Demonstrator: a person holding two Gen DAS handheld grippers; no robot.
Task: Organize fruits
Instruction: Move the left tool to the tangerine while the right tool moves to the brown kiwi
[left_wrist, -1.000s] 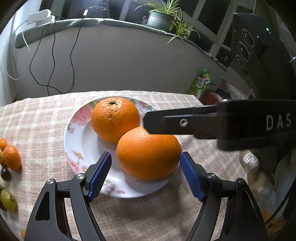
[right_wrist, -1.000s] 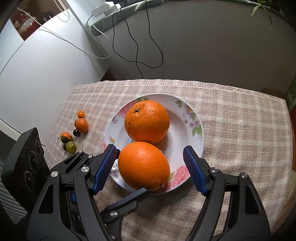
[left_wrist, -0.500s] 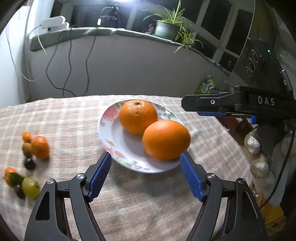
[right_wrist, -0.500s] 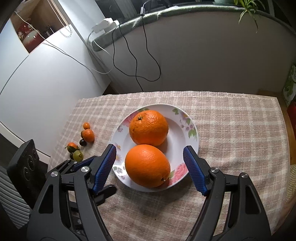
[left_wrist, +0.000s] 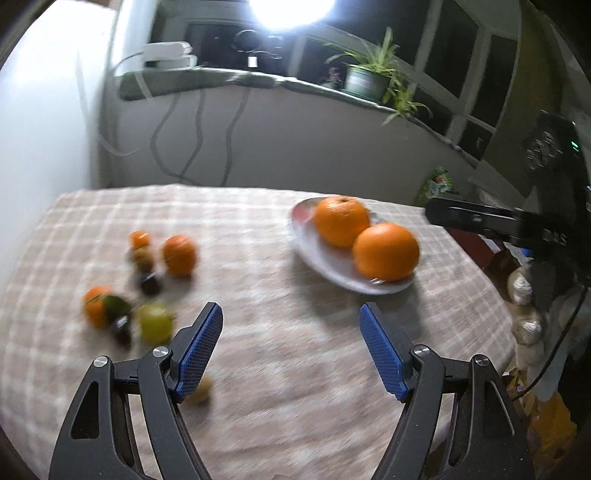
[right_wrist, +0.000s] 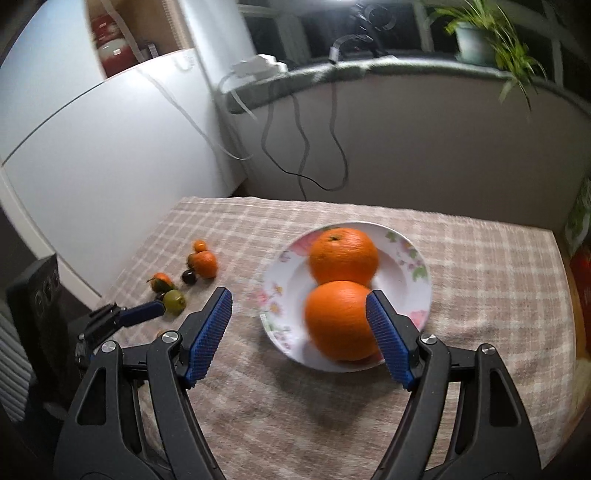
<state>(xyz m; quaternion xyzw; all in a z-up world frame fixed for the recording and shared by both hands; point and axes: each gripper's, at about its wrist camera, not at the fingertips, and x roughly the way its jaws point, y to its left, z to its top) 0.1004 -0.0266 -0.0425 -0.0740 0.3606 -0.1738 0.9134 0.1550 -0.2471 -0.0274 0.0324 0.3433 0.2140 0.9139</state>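
Left hand-held gripper (left_wrist: 291, 350) swung toward small fruits (left_wrist: 147, 284), wide; right hand-held gripper (right_wrist: 299, 336) wide; lettering blurred.

Both views show strong fisheye distortion: straight edges bow and the corners vignette to black. A bright lamp (left_wrist: 291, 11) at the top of the left wrist view blows out to white glare; the room beyond is dim. Motion blur smears the small fruits (left_wrist: 147, 284) and the checked tablecloth (left_wrist: 280, 369) in the left wrist view. In the right wrist view, blur softens the two oranges (right_wrist: 341, 291) and the plate (right_wrist: 413, 295). The gripper fingers (left_wrist: 199, 347) remain sharp. Soft shadows fall toward the camera beneath the plate.
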